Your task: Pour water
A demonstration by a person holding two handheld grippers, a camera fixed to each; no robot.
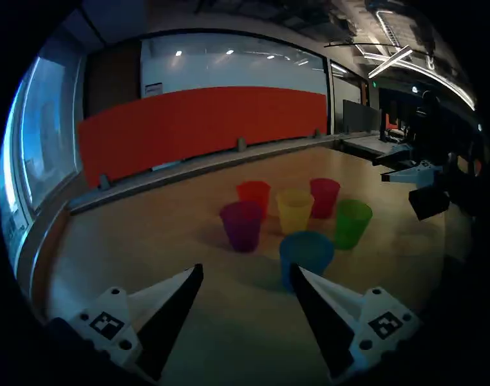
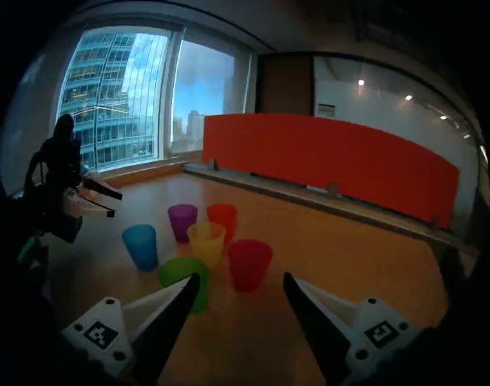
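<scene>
Now both claws (image 1: 246, 267) (image 2: 241, 275) gape (cups (image 1: 295, 209) clustered).

— What lay past the wooden table (image 1: 148, 244)?
— A long orange partition (image 1: 199, 125) ran along its far edge, below a glass wall (image 1: 232, 67).
— And the window (image 2: 206, 96)?
— It showed towers (image 2: 109, 96) and sky. A ceiling light strip (image 1: 389, 61) glowed.

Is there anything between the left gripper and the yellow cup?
Yes. In the left gripper view the blue cup stands right in front of the yellow cup, on the side nearest the left gripper. The gripper is open and holds nothing.
</scene>
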